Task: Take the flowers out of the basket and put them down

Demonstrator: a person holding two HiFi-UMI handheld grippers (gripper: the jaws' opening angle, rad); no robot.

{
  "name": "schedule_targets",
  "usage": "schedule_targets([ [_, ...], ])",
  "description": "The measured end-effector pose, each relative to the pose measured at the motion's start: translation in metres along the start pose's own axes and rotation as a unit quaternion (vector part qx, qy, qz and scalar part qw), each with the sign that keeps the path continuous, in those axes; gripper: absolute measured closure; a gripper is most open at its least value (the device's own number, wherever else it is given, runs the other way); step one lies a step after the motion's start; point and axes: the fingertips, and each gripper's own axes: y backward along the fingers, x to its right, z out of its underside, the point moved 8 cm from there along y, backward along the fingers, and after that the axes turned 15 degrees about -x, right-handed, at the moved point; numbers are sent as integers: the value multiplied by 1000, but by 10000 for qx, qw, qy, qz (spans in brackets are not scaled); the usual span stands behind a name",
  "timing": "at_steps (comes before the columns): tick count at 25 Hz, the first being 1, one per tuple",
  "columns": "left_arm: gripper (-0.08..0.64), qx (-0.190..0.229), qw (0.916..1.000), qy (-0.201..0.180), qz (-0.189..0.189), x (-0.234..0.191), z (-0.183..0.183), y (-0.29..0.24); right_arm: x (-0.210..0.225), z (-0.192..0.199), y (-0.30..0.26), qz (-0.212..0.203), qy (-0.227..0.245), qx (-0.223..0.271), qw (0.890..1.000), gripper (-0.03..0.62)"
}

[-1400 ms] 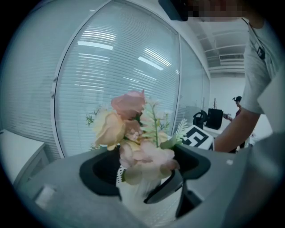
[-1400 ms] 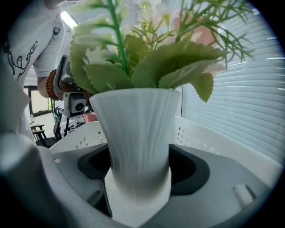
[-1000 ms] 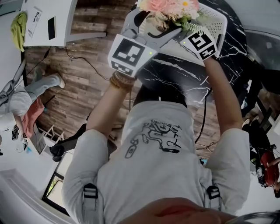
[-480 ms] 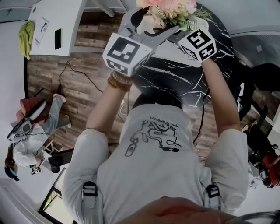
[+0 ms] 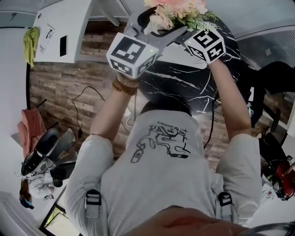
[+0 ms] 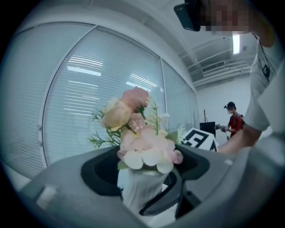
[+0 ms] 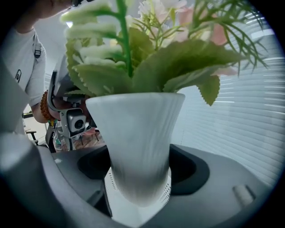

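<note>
A bunch of pink and cream flowers [image 5: 175, 9] stands in a white ribbed vase [image 7: 138, 142], lifted above the white perforated basket [image 7: 168, 190]. My left gripper [image 5: 161, 23] holds the vase [image 6: 142, 189] from the left, with its jaws wide around the body. My right gripper [image 5: 194, 33] grips the same vase from the right, jaws also wide around it. In the left gripper view the blooms [image 6: 142, 142] rise over the jaws. Green leaves [image 7: 169, 62] fill the top of the right gripper view. The basket [image 5: 184, 56] shows as a white patch under the grippers on the black marble table [image 5: 184, 87].
A white desk [image 5: 60, 32] stands at the upper left on the wooden floor [image 5: 78, 87], where cables lie. Window blinds [image 6: 89, 98] run behind the table. A person in red [image 6: 234, 122] stands far off. Another person [image 5: 41, 156] is at the lower left.
Both grippers have risen together with the vase of flowers. The basket rim that stood beside the flowers has dropped below them and is mostly hidden.
</note>
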Motion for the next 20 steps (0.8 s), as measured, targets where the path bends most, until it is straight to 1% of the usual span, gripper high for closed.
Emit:
schedule_targets([
  [5, 201, 42, 9999, 38, 139, 11, -2, -4, 0, 5, 16, 178, -31, -24, 9998, 202],
  [11, 206, 97, 9990, 27, 445, 37, -8, -20, -1, 28, 44, 286, -189, -176, 9993, 202],
  [15, 206, 127, 9976, -39, 681, 59, -14, -36, 2, 41, 71, 540, -260, -159, 9981, 202],
  [20, 206, 193, 9945, -95, 1025, 87, -23, -55, 2, 65, 105, 783, -469, -275, 9954, 202],
])
